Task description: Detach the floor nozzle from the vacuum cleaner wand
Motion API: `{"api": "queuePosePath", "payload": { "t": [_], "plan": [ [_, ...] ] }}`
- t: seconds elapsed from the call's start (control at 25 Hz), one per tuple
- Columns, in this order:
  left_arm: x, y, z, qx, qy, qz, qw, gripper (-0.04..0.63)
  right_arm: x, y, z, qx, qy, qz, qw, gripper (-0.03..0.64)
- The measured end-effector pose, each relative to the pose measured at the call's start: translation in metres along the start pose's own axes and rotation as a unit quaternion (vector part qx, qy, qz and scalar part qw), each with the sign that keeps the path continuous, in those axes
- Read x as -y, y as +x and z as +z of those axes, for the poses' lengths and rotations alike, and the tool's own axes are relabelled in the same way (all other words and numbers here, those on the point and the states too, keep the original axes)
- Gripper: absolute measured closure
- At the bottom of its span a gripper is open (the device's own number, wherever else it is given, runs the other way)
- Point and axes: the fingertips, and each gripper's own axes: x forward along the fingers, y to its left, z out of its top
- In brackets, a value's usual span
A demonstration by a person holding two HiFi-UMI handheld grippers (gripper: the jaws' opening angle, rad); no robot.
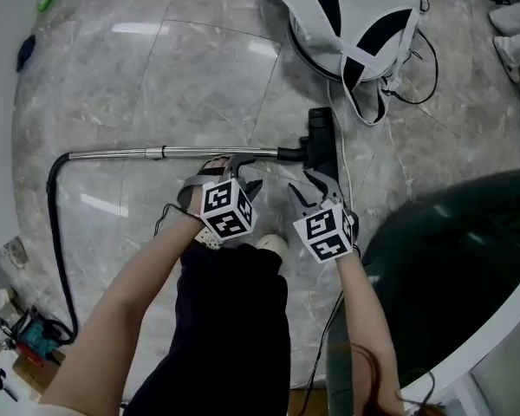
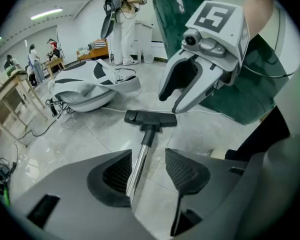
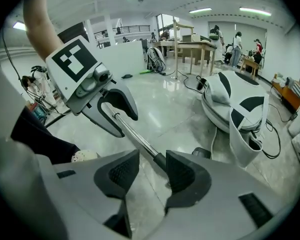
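Observation:
The chrome wand (image 1: 173,153) lies flat on the grey floor, running left to right into the black floor nozzle (image 1: 322,139). My left gripper (image 1: 234,165) hangs over the wand's right part, jaws open; in the left gripper view the wand (image 2: 136,166) passes between the pads, close to the left one, with the nozzle (image 2: 150,118) ahead. My right gripper (image 1: 316,185) is beside the nozzle, open too. In the right gripper view the wand's black collar (image 3: 161,160) sits between the pads, near the right one. Neither pair of pads presses on it.
A black hose (image 1: 56,232) curves from the wand's left end toward me. A white-and-black bag (image 1: 355,24) with cables lies beyond the nozzle. A dark green rounded object (image 1: 455,250) stands at right. My dark trouser leg (image 1: 234,319) is below the grippers. People and tables stand far off.

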Motion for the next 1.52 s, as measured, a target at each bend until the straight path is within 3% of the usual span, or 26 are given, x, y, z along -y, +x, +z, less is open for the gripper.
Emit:
{"api": "queuePosePath", "payload": {
  "t": [0.12,0.24,0.4,0.56,0.64,0.8,0.88,0.92,1.08,1.28,1.52],
  "plan": [
    [-0.005,0.028,-0.024,-0.038,0.002,-0.007,0.9992,0.383,0.008,0.025,-0.011,-0.014,-0.029,-0.007,0.999,0.439],
    [-0.013,0.056,-0.047,-0.078,0.017,-0.013,0.9967,0.362,0.012,0.053,-0.028,-0.045,-0.089,-0.005,0.995,0.428],
    [-0.024,0.082,-0.061,-0.1,0.045,-0.011,0.9939,0.353,0.015,0.088,-0.048,-0.079,-0.135,0.003,0.988,0.426],
    [-0.026,0.105,-0.076,-0.128,0.07,-0.014,0.9892,0.353,0.022,0.114,-0.059,-0.099,-0.172,-0.015,0.98,0.426],
    [-0.029,0.116,-0.082,-0.147,0.081,-0.015,0.9856,0.353,0.026,0.129,-0.067,-0.128,-0.236,-0.019,0.963,0.426],
    [-0.03,0.131,-0.097,-0.188,0.102,-0.018,0.9767,0.354,0.022,0.15,-0.079,-0.193,-0.374,-0.001,0.907,0.426],
    [-0.03,0.132,-0.101,-0.191,0.106,-0.019,0.9756,0.38,0.021,0.159,-0.083,-0.219,-0.411,0.005,0.885,0.426],
    [-0.032,0.132,-0.099,-0.186,0.103,-0.016,0.9769,0.431,0.024,0.162,-0.086,-0.232,-0.416,0.006,0.879,0.426],
    [-0.029,0.128,-0.093,-0.174,0.11,-0.018,0.9784,0.44,0.029,0.163,-0.09,-0.251,-0.406,0.015,0.879,0.434],
    [-0.022,0.101,-0.08,-0.127,0.124,-0.007,0.9841,0.448,0.028,0.14,-0.083,-0.227,-0.42,0.0,0.879,0.439],
    [-0.036,0.078,-0.09,-0.147,0.115,0.01,0.9823,0.449,0.044,0.119,-0.103,-0.257,-0.438,-0.015,0.862,0.44]
  ]
}}
